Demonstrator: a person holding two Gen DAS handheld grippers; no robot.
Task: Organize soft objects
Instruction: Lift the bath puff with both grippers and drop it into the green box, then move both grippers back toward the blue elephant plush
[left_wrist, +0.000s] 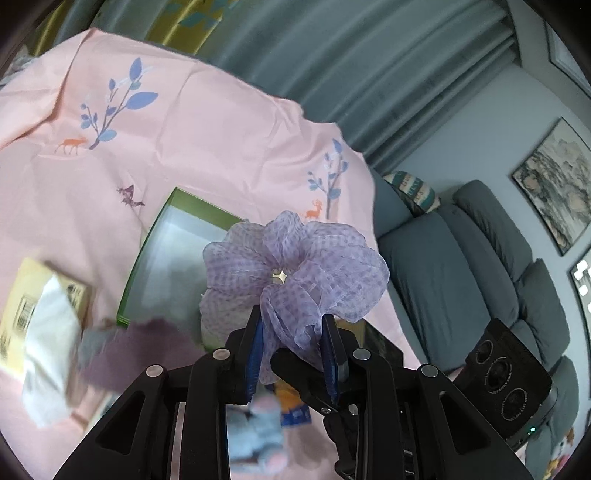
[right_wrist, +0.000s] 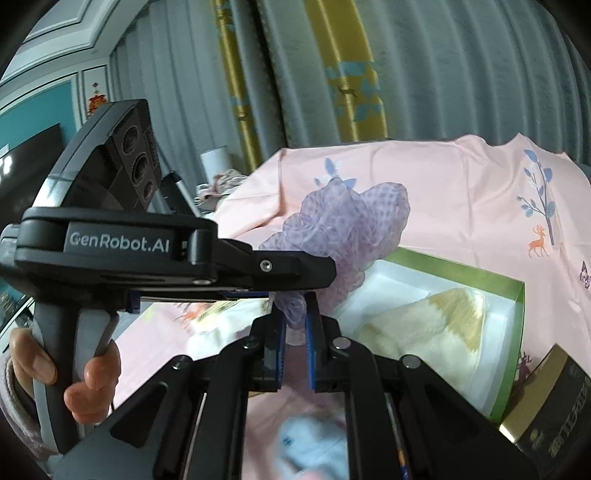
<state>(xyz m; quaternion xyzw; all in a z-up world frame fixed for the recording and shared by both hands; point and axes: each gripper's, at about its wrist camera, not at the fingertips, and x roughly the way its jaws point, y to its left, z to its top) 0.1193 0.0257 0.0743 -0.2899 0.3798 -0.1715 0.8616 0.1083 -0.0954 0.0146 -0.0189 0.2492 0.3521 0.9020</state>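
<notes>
A lilac gingham scrunchie (left_wrist: 291, 273) hangs in the air above the pink tablecloth (left_wrist: 184, 147). My left gripper (left_wrist: 293, 350) is shut on its lower frill. In the right wrist view my right gripper (right_wrist: 295, 325) is shut on the scrunchie's (right_wrist: 347, 221) lower end, and the left gripper (right_wrist: 295, 269) crosses in front from the left and grips it too. A green-rimmed box (right_wrist: 517, 295) with a white inside holds a cream and tan soft piece (right_wrist: 436, 317). A pale blue plush toy (left_wrist: 258, 432) lies blurred below the grippers, and also shows in the right wrist view (right_wrist: 314, 450).
A yellow tissue box (left_wrist: 40, 317) with white tissue lies at left. A dark purple cloth (left_wrist: 140, 350) lies beside it. A black and gold box (right_wrist: 554, 406) stands at right. A grey sofa (left_wrist: 461, 266) and curtains (left_wrist: 369, 74) lie beyond the table.
</notes>
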